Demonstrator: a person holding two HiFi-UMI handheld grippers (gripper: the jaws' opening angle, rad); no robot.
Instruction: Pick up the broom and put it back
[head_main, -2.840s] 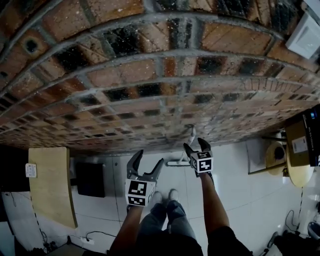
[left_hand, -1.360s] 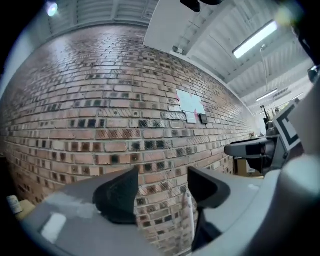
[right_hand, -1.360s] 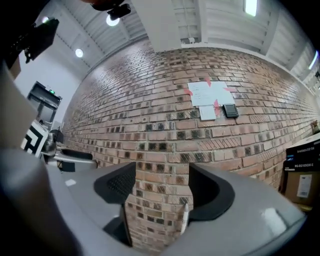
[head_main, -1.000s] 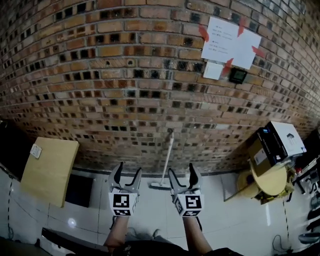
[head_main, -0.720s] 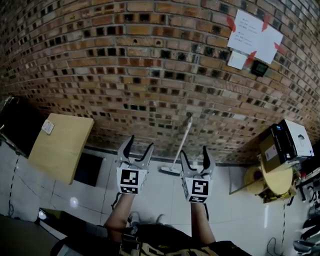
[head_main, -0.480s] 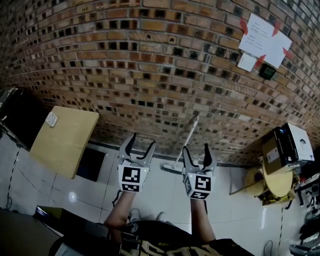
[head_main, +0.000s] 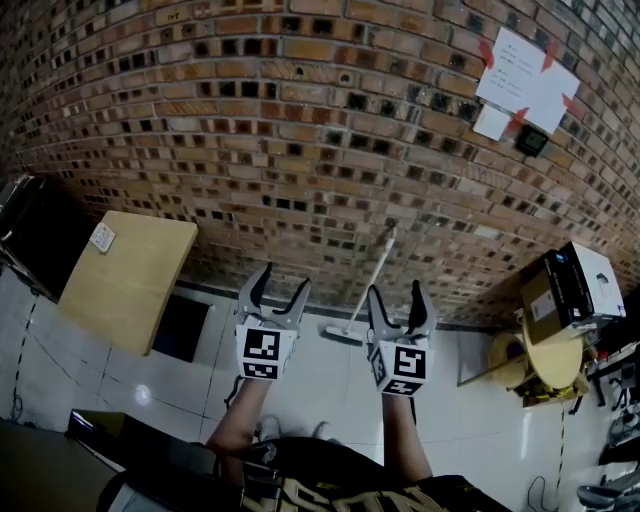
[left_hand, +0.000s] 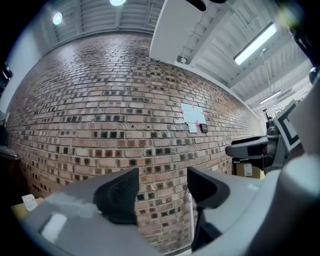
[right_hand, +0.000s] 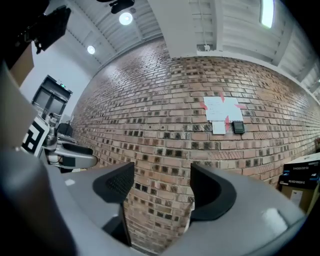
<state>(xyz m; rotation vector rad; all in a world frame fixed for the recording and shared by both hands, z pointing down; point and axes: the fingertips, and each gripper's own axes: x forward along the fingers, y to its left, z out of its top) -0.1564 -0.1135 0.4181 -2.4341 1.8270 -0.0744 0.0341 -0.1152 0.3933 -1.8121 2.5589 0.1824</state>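
A slim white-handled broom (head_main: 376, 265) leans on a rough red-brown brick wall (head_main: 250, 130). Its stick is thin, straight and tilted, top end touching the bricks. Its flat, pale head rests on the glossy white tiled floor (head_main: 330, 390) at the wall's foot. No hand or claw touches it.

In the head view the broom stands beyond and between two claws, nearer the R one. The L gripper (head_main: 281, 283) and R gripper (head_main: 397, 297) are grey plastic, each w/ a cube of black-and-white square markers, held level facing the wall.

L gripper view: the jaws stand apart w/ nothing gripped. The dark ribbed pads (left_hand: 120, 192) frame bare brick, and the broom (left_hand: 192, 215) shows as a thin white line far off, by the R-hand pad. R gripper view: the jaws are likewise spread and empty, w/ brick between them.

At L is a flat rectangular light-wood board (head_main: 130, 275). High on the wall are white paper sheets (head_main: 525, 80) fixed w/ red tape. At R a brown cardboard box (head_main: 545, 305) sits on a round yellow table (head_main: 535, 365).
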